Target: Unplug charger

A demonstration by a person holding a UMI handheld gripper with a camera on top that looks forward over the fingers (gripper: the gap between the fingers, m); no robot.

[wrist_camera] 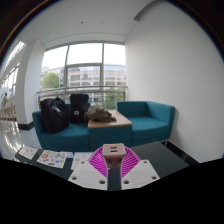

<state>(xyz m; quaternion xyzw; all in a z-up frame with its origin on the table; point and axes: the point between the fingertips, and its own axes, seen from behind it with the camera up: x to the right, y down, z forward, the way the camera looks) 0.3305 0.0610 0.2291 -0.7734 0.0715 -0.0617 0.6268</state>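
A small beige charger block (113, 149) sits between the tips of my gripper (113, 154). Both pink pads press against its sides, so the fingers are shut on it. The block's top face shows two dark marks. It is held up in the air over a dark tabletop (165, 160), with the room beyond it. No socket or cable shows in this view.
Papers (40, 156) lie on the dark tabletop left of the fingers. Beyond are a teal sofa (45, 130) with black bags (62, 108), a wooden side table (112, 122), a teal armchair (152, 120) and a large window (85, 70).
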